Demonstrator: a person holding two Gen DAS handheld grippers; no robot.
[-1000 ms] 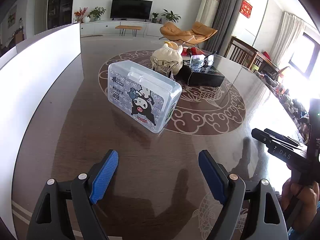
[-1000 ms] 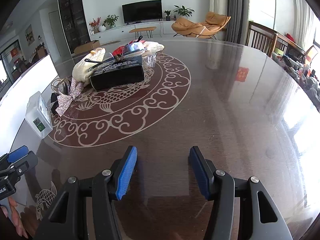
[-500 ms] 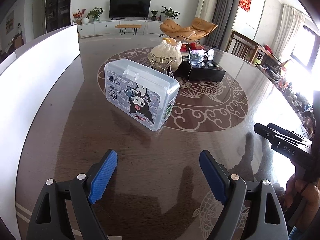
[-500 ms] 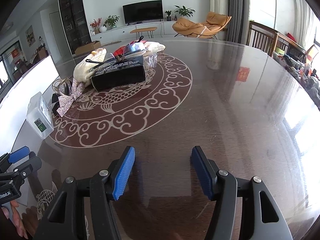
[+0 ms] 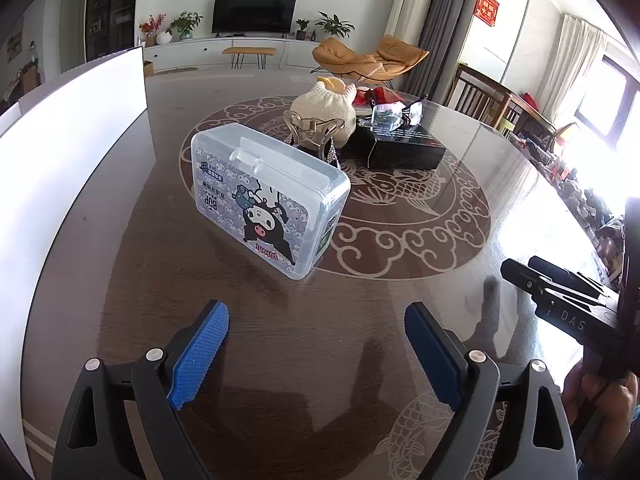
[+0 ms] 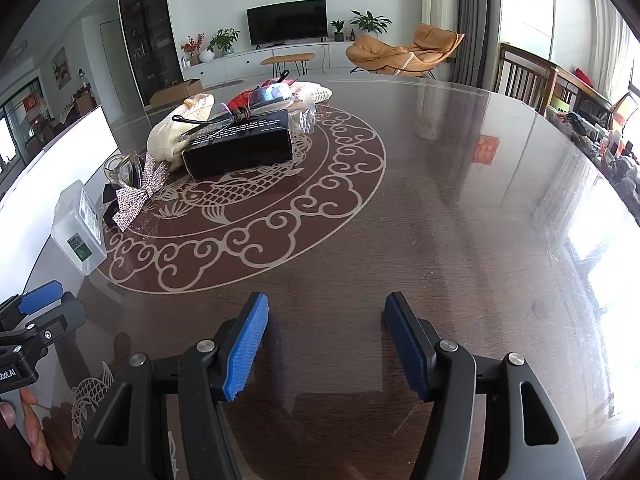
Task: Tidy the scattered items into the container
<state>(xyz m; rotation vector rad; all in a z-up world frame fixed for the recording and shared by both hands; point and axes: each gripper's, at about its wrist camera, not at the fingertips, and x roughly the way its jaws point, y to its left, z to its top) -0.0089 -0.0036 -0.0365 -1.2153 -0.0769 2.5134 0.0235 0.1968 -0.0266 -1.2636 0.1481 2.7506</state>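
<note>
A clear plastic box [image 5: 268,196] with a cartoon label stands closed on the dark table, straight ahead of my left gripper [image 5: 316,344], which is open and empty a short way in front of it. The box also shows at the left of the right wrist view [image 6: 78,226]. Behind it lie a clear hair claw [image 5: 314,130], a sparkly bow [image 6: 138,192], a cream knit hat [image 5: 326,110] and a black box [image 5: 404,144] with glasses [image 5: 394,114] on top. My right gripper [image 6: 324,344] is open and empty over bare table.
A white board [image 5: 68,168] stands along the table's left side. The table [image 6: 440,208] is round, dark and glossy with a pale pattern. Chairs [image 6: 524,76] stand beyond its far right edge. The right gripper's body shows at the right of the left wrist view [image 5: 568,308].
My left gripper has moved closer to the clear box, which looks larger now. My right gripper has barely moved. Both stay open.
</note>
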